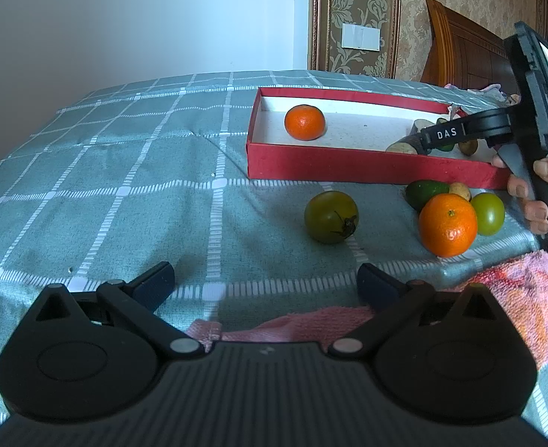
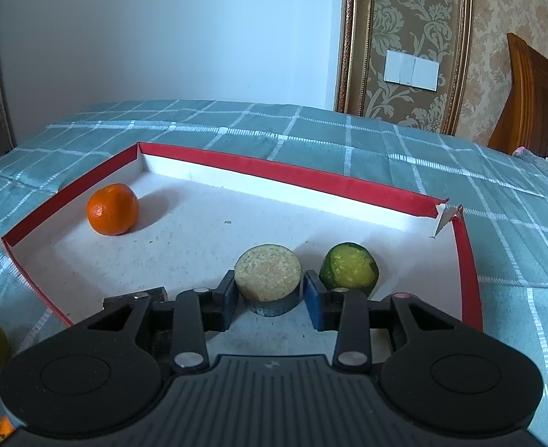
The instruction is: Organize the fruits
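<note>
A red box [image 1: 367, 165] with a white floor lies on a checked bed cover; it also shows in the right wrist view [image 2: 281, 175]. An orange [image 2: 113, 209] sits in its left part, also in the left wrist view [image 1: 305, 122]. My right gripper [image 2: 268, 290] is inside the box, shut on a cut dark-skinned fruit piece [image 2: 267, 275] resting on the floor. A cut green piece [image 2: 348, 268] lies just right of it. My left gripper [image 1: 266, 287] is open and empty above the cover. Ahead of it lie a green tomato [image 1: 331, 216], an orange [image 1: 447, 224], a smaller green tomato [image 1: 488, 213] and an avocado [image 1: 425, 193].
A pink towel [image 1: 516, 305] lies under and right of my left gripper. A small tan fruit [image 1: 460, 190] sits behind the orange. The box's far right corner [image 2: 443, 212] is torn. A wooden headboard [image 1: 464, 48] stands at the back right.
</note>
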`<state>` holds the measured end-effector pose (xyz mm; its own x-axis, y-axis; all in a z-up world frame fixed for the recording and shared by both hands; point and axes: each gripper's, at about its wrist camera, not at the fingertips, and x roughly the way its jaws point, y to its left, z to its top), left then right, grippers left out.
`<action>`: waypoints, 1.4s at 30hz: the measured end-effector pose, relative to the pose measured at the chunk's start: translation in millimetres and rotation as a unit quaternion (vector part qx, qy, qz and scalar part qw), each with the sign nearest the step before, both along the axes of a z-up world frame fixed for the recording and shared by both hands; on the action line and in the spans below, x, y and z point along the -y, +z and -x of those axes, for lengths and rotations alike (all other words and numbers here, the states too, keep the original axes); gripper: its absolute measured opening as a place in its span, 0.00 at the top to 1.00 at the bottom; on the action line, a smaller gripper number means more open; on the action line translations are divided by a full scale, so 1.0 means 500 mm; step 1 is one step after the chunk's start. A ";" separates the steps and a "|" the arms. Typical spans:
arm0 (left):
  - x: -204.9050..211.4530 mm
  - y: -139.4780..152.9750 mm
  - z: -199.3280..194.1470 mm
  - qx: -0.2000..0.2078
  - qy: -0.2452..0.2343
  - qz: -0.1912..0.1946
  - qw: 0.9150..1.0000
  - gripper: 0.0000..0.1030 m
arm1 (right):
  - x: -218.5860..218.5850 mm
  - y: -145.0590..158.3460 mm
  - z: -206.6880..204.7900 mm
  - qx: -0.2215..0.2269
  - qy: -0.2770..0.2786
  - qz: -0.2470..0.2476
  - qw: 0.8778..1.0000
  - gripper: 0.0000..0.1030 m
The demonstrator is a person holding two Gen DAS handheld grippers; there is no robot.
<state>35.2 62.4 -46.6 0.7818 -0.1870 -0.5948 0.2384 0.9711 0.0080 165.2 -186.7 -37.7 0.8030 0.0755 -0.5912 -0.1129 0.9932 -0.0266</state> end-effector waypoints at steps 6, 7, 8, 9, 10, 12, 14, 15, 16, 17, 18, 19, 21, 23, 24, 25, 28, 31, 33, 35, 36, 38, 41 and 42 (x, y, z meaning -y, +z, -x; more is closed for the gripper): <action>0.000 0.000 0.000 0.000 0.000 0.000 1.000 0.00 | -0.004 0.000 0.020 0.001 0.006 -0.001 1.000 0.51; 0.000 0.000 0.000 0.000 0.000 0.000 1.000 0.00 | -0.003 0.001 0.024 0.003 0.006 -0.002 1.000 0.51; 0.000 0.000 0.000 0.000 0.000 0.000 1.000 0.00 | -0.001 0.002 0.029 0.004 0.007 -0.003 1.000 0.51; 0.000 0.000 0.000 0.000 0.000 0.000 1.000 0.00 | 0.000 0.003 0.033 0.005 0.007 -0.005 1.000 0.51; 0.000 0.000 0.000 0.000 0.000 0.000 1.000 0.00 | 0.002 0.003 0.035 0.004 0.006 -0.008 1.000 0.51; 0.000 0.000 0.000 0.000 0.000 0.000 1.000 0.00 | 0.004 0.004 0.042 0.005 0.006 -0.010 1.000 0.50; 0.000 0.000 0.000 0.000 0.000 0.000 1.000 0.00 | 0.006 0.005 0.048 0.007 0.006 -0.008 1.000 0.49; 0.000 0.000 0.000 0.000 0.000 0.000 1.000 0.00 | 0.006 0.005 0.051 0.008 0.006 -0.008 1.000 0.47; 0.000 0.000 0.000 0.000 0.000 0.000 1.000 0.00 | 0.006 0.005 0.054 0.009 0.005 -0.008 1.000 0.45; 0.000 0.000 0.000 0.000 0.000 0.000 1.000 0.00 | 0.006 0.006 0.057 0.011 0.003 -0.007 1.000 0.45; 0.000 0.000 0.000 0.000 0.000 0.000 1.000 0.00 | 0.009 0.008 0.061 0.014 0.000 -0.006 1.000 0.44; 0.000 0.000 0.000 0.000 0.000 0.000 1.000 0.00 | 0.010 0.009 0.066 0.017 -0.002 -0.006 1.000 0.44; 0.000 0.000 0.000 0.000 0.000 0.000 1.000 0.00 | 0.020 0.013 0.077 0.022 -0.009 -0.011 1.000 0.42; 0.000 0.000 0.000 0.000 0.000 0.000 1.000 0.00 | 0.030 0.016 0.089 0.025 -0.016 -0.022 0.999 0.38; 0.000 0.000 0.000 0.000 0.000 0.000 1.000 0.00 | 0.037 0.018 0.097 0.028 -0.021 -0.028 0.999 0.36; 0.000 0.000 0.000 0.000 0.000 0.000 1.000 0.00 | 0.045 0.020 0.105 0.032 -0.025 -0.034 0.999 0.34; 0.001 0.000 0.000 0.000 0.000 0.000 1.000 0.00 | 0.067 0.021 0.125 0.033 -0.029 -0.049 0.998 0.31; 0.000 0.000 0.000 0.000 0.000 0.000 1.000 0.00 | 0.078 0.013 0.131 0.027 -0.037 -0.052 0.998 0.30; 0.000 0.000 0.000 0.000 0.000 0.000 1.000 0.00 | 0.082 0.014 0.132 0.027 -0.038 -0.057 0.997 0.30; 0.001 0.000 0.003 0.002 0.006 -0.002 1.000 0.00 | 0.082 0.014 0.135 0.029 -0.039 -0.057 0.997 0.30; 0.001 0.001 0.005 0.004 0.009 -0.006 1.000 0.00 | 0.081 0.014 0.135 0.028 -0.036 -0.056 0.997 0.30; 0.000 0.001 0.012 0.007 0.006 -0.015 1.000 0.00 | 0.079 0.017 0.141 0.031 -0.035 -0.054 0.997 0.30; -0.007 0.011 0.032 0.027 0.018 -0.017 0.999 0.00 | 0.083 0.022 0.160 0.040 -0.031 -0.059 0.997 0.30; -0.008 0.016 0.037 0.034 0.019 -0.013 0.999 0.00 | 0.086 0.024 0.167 0.043 -0.031 -0.063 0.997 0.30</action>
<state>16.5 66.3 -38.4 0.8262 -0.1424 -0.5450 0.2001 0.9786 0.0476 81.8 -229.8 -25.5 0.8561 0.0932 -0.5084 -0.0536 0.9943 0.0920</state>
